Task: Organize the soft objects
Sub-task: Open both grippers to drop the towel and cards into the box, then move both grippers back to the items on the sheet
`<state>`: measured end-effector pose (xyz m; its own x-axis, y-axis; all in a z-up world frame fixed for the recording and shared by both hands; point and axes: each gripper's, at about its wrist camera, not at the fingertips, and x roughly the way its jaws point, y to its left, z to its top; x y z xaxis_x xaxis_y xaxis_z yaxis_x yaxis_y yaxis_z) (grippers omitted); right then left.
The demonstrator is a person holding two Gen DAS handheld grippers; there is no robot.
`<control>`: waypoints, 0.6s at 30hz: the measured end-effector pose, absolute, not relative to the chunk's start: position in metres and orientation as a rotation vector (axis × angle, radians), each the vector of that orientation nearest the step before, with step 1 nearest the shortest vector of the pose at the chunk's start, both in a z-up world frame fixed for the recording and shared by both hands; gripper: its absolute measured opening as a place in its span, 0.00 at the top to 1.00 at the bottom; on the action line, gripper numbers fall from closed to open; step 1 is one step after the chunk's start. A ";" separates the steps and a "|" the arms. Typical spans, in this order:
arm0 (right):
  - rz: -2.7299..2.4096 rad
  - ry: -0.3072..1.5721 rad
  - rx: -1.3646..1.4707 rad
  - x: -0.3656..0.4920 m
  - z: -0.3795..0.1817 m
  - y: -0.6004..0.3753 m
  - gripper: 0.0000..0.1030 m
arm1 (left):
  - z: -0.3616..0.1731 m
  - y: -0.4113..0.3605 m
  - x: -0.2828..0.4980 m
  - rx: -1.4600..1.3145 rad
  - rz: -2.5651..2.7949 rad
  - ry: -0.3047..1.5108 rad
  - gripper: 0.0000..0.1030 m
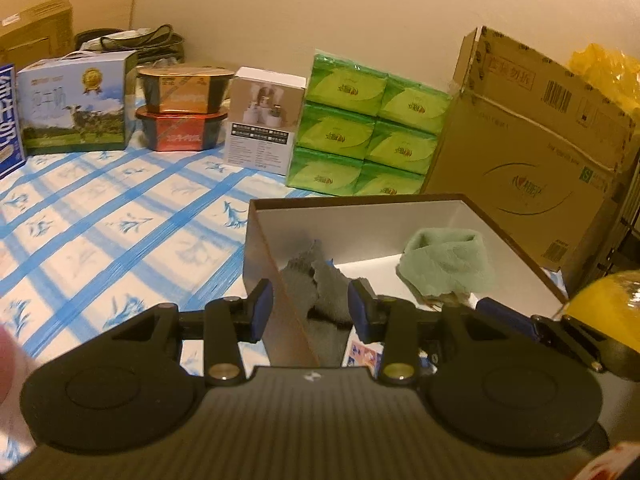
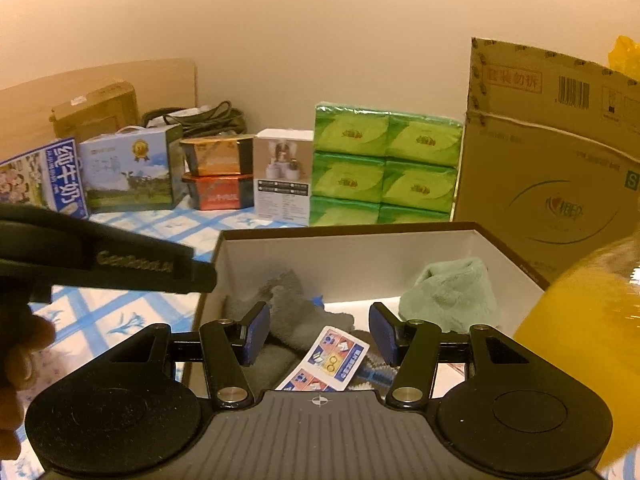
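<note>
Grey fleece cloth (image 2: 288, 316) and green fleece cloth (image 2: 448, 296) are lying in the brown white-lined cardboard box (image 2: 360, 252); left gripper (image 1: 308, 312) and right gripper (image 2: 318, 334) are hovering near, jaws spread, pinching nothing.

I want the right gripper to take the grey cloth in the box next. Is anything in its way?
Nothing visible blocks it: the right gripper stands open just above the grey cloth inside the box. A printed card lies beside the cloth.

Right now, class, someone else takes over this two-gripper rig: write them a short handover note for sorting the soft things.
Left gripper: open, holding nothing, straddling the near wall of the open box.
Right gripper: open, empty, above the box.
Inside the box: grey sock at left, green cloth at right, and a printed card.
Done: both soft items are boxed.
Left: possibly tidying them; I see no other loose soft item.
</note>
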<state>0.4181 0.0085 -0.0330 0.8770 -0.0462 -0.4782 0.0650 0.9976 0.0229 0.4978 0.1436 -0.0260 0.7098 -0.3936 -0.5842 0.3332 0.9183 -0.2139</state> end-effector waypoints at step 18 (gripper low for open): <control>0.151 0.466 0.072 0.323 0.020 -0.011 0.46 | 0.039 0.166 0.350 -0.163 -0.234 0.597 0.64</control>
<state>0.3231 -0.0110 0.0204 0.8825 0.1610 -0.4419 -0.1281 0.9863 0.1035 0.3499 0.1664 0.0387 0.8019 -0.2642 -0.5359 0.1707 0.9608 -0.2183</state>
